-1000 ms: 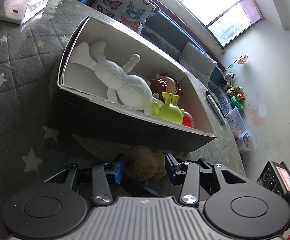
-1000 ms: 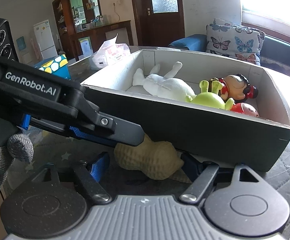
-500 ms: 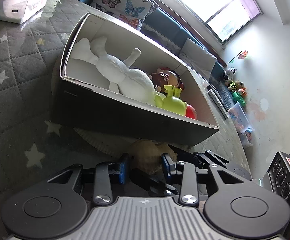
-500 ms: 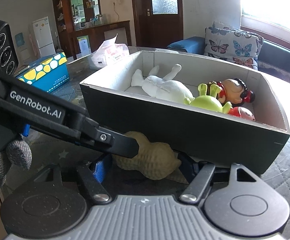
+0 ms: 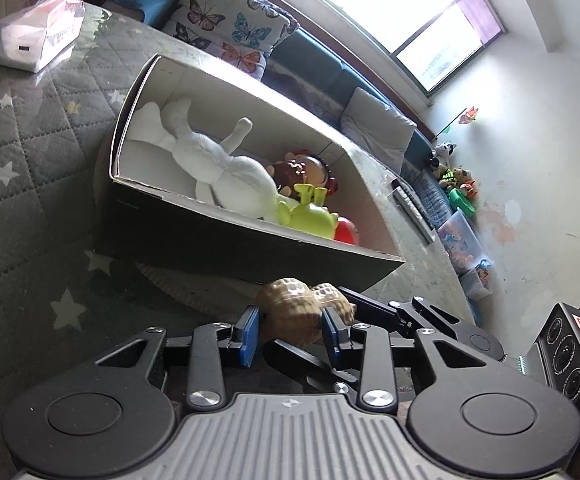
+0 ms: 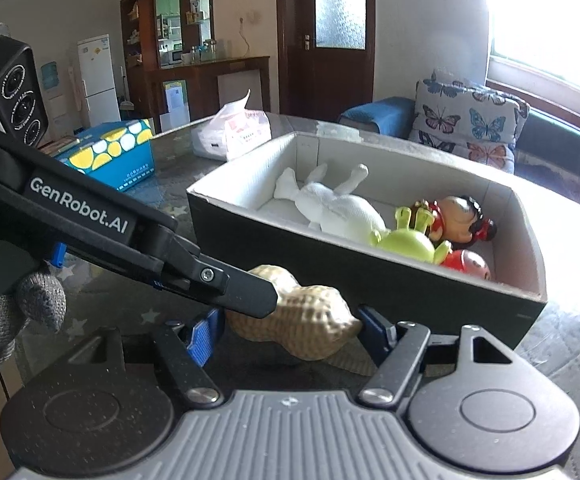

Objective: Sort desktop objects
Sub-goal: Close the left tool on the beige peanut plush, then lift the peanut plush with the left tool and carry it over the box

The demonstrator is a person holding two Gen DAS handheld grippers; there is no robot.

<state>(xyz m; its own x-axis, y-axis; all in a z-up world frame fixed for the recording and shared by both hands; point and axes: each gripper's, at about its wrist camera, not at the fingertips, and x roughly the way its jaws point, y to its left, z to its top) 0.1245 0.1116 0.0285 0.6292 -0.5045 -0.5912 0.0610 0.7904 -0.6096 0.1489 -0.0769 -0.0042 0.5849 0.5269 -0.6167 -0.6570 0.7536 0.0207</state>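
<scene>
A: Where is the peanut toy [image 5: 299, 308] sitting?

B: Just outside the near dark wall of the cardboard box [image 5: 226, 236], low by the quilted table cover [image 5: 22, 168]. In the right wrist view the peanut toy [image 6: 309, 320] lies close against that wall, below the rim.

A: Any room around the box?

B: To the left of it the cover is open, with printed stars. A tissue pack [image 5: 36, 38] sits well apart at the far corner. From the right wrist view a blue dotted box [image 6: 110, 156] stands beyond the box's far left corner. Inside, a white plush doll [image 5: 218, 168] fills the left and middle; a green figure [image 5: 305, 216], a brown-haired doll [image 5: 305, 170] and a red ball [image 5: 345, 232] crowd the right end.

A: The left gripper [image 5: 290, 330]?

B: Clenched on the peanut toy. Both blue pads [image 5: 248, 334] press its sides, and the toy's top bulges above them.

A: And the right gripper [image 6: 290, 330]?

B: Spread wide, its blue pads [image 6: 204, 336] on either side of the toy's length. Whether they touch it I cannot tell. The left gripper's black finger crosses in front and reaches the toy from the left, with a grey-gloved hand [image 6: 6, 312] behind it.
</scene>
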